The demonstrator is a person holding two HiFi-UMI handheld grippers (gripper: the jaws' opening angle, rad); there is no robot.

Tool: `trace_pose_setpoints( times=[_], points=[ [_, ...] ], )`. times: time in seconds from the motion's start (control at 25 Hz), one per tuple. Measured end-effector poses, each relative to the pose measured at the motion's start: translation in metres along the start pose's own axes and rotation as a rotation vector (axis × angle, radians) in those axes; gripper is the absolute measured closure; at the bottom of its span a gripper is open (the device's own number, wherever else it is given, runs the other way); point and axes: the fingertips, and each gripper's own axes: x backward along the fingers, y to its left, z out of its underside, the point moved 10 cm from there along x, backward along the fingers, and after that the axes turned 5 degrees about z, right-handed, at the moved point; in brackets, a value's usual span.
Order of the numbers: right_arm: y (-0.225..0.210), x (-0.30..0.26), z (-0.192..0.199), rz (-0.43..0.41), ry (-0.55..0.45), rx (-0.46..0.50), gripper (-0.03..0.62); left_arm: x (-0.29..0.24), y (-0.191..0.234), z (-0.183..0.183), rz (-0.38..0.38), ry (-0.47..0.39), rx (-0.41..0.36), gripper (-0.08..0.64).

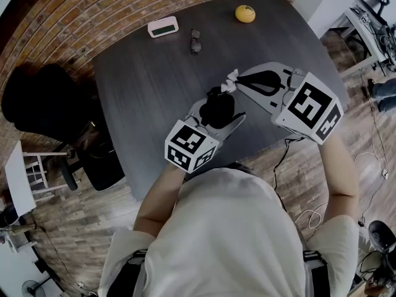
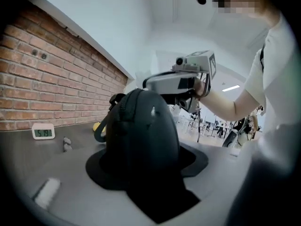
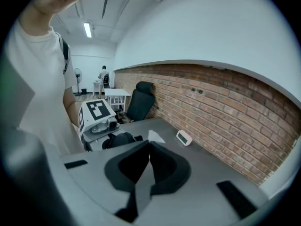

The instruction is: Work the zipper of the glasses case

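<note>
The glasses case (image 1: 216,104) is only a black lump in the head view, its seam lost in shadow. The left gripper (image 1: 221,117) clamps it from both sides, above the table (image 1: 142,91). Only the left gripper view shows the zipper (image 2: 116,113), a ribbed track running up the case's left edge. Even there I cannot tell whether it is zipped or parted. The case fills that view and hides most of what lies behind it. A yellow fruit (image 2: 97,125) peeps out at the case's left, partly covered by a dark loop (image 2: 99,136) that hangs off the case.

Just right of the case in the head view, the right gripper (image 1: 239,81) has its fingers pressed together. A white scrap (image 1: 231,79) sits at their tips (seemingly pinched; cloth or paper, I cannot say). The right gripper view shows the scrap as a small white triangle, with the case beyond it, half hidden behind one dark finger pad.

Beyond the case in the head view, well apart from it, lie a white clock (image 1: 163,26) and a pair of glasses (image 1: 195,41).
</note>
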Motion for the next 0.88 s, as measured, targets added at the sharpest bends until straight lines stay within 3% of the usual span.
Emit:
trace_pose_setpoints(
  times=[0.12,0.2,0.36,0.56,0.88],
  points=[
    [-0.005,0.007,0.009,0.010,-0.008,-0.053,0.581,0.010,0.005,-0.008,0.032,-0.085,0.057,0.290],
    [-0.006,0.011,0.014,-0.009,-0.023,-0.106,0.583,0.015,0.005,-0.015,0.073,-0.134,0.056,0.288],
    [0.000,0.010,0.023,0.008,-0.013,-0.121,0.581,0.022,0.011,-0.022,0.120,-0.232,0.130,0.287],
    [0.010,0.003,0.045,-0.011,-0.047,-0.235,0.582,0.028,0.019,-0.029,0.133,-0.288,0.193,0.287],
    [0.040,-0.010,0.078,-0.024,-0.013,-0.323,0.581,0.038,0.041,-0.038,0.096,-0.438,0.350,0.285]
  ],
)
